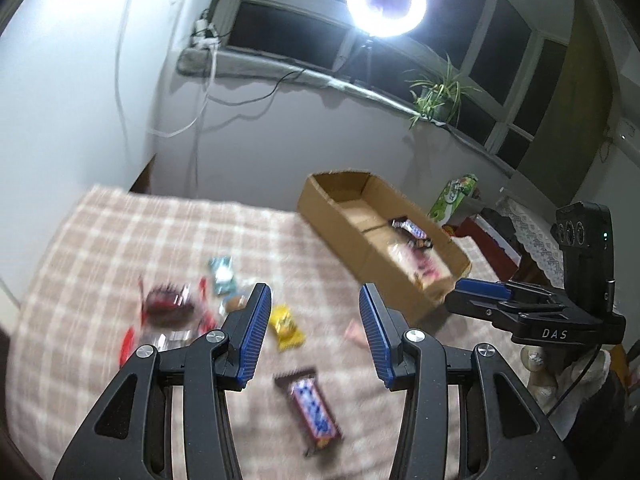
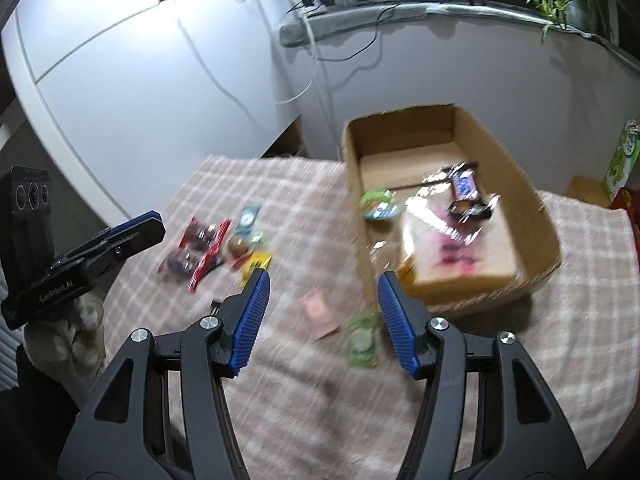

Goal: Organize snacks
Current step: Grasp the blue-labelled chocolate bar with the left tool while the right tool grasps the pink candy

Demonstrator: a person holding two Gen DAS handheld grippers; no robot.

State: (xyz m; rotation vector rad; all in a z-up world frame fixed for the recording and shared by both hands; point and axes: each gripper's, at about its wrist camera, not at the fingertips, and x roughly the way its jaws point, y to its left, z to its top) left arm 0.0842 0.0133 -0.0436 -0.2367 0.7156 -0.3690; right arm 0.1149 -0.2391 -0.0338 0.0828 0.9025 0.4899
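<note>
A cardboard box (image 1: 360, 236) (image 2: 536, 216) stands on the checked cloth and holds a brown chocolate bar (image 2: 466, 194) (image 1: 412, 234), a clear bag (image 2: 452, 236) and a green packet (image 2: 378, 204). My left gripper (image 1: 314, 330) is open and empty above a brown and blue chocolate bar (image 1: 312, 408), with a yellow packet (image 1: 285, 326) just ahead. My right gripper (image 2: 324, 320) is open and empty above a pink packet (image 2: 318, 314) and a green packet (image 2: 362, 344), left of the box's near corner. Both views are motion-blurred.
Red and dark packets (image 1: 168, 308) (image 2: 200, 248) and a teal packet (image 1: 222, 274) (image 2: 248, 218) lie left on the cloth (image 1: 100, 248). A white cabinet (image 2: 120, 80), a green box (image 1: 454, 198) and a lit ring lamp (image 1: 386, 0) stand behind. The other gripper (image 1: 532, 312) (image 2: 80, 256) shows beside each.
</note>
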